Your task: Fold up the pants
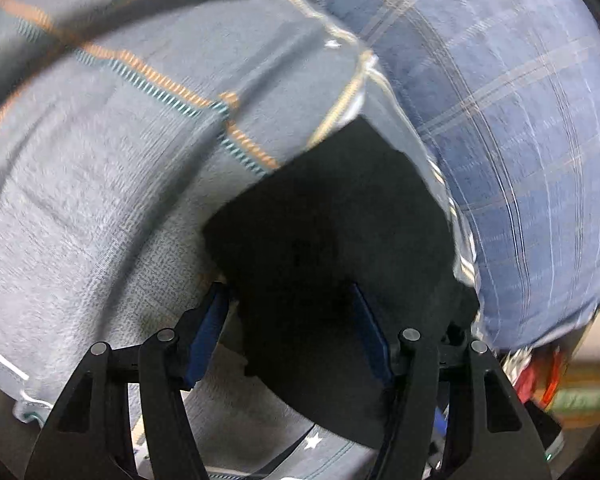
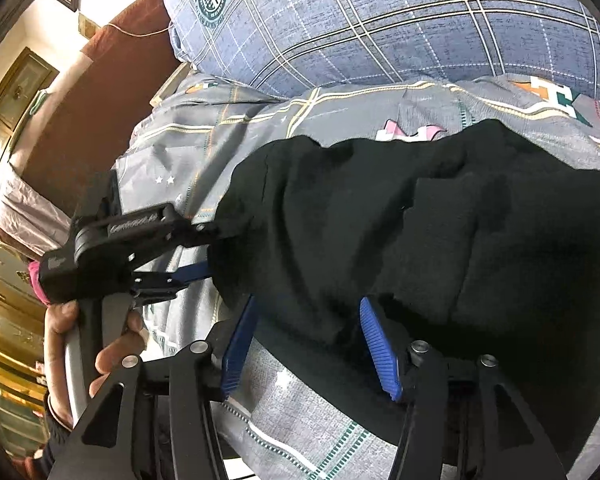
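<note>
**A:** Looking left first, why's the left gripper point(image 2: 204, 248) coming in sideways at the black pants point(image 2: 400, 240)? They're lying on the grey bedsheet point(image 2: 300, 420).

**B:** Probably to pinch the edge for a fold. Its fingers straddle cloth, spread apart. The right gripper point(image 2: 308, 344) is the same: apart, nothing clamped.

**A:** Any writing?

**B:** There's embossed text on the left tool and a round crest on the plaid pillow point(image 2: 380, 20), both unreadable.

One pants point(image 2: 380, 232), two hand-held grippers point(image 2: 308, 344).
</note>
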The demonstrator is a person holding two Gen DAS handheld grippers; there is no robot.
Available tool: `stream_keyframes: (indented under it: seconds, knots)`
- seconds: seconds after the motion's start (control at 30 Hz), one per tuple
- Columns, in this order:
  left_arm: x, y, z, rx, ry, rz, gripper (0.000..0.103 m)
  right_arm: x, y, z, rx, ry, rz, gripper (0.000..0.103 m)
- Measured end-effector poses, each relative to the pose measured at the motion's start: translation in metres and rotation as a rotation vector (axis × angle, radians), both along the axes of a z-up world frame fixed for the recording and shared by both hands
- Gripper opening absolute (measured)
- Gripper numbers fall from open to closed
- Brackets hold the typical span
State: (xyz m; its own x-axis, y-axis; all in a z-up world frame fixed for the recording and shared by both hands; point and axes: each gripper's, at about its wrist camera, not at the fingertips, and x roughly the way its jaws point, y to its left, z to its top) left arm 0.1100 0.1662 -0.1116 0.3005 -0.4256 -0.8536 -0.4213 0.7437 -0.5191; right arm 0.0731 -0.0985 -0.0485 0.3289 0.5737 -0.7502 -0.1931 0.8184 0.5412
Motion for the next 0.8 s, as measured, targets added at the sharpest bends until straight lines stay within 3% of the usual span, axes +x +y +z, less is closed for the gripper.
stream_keyframes:
  seconds: [0.07,0.1,0.33,0.53,0.63,0.8]
  knots:
    - [0.001,0.003,0.003,0.019,-0.015,0.023,0.05,-0.001,0.0,0.0,-0.003,-0.004,-0.002,0.056]
    - [0.002,0.001,0.004,0.054,-0.013,0.013,0.035,-0.001,0.0,0.0,-0.003,-0.005,-0.004,0.056]
    - [-0.001,-0.006,0.015,0.136,-0.056,-0.012,0.016,0.001,-0.002,0.002,-0.004,-0.011,-0.016,0.056]
    - [-0.008,-0.015,0.038,0.209,-0.169,-0.048,0.011,0.019,0.008,0.004,0.003,-0.036,-0.001,0.05]
    - [-0.016,-0.032,0.062,0.278,-0.285,-0.115,0.01,0.025,0.002,0.003,0.063,-0.003,0.0,0.051]
    - [-0.033,-0.074,0.103,0.392,-0.5,-0.25,0.01,0.031,-0.042,0.017,0.181,0.025,-0.087,0.055]
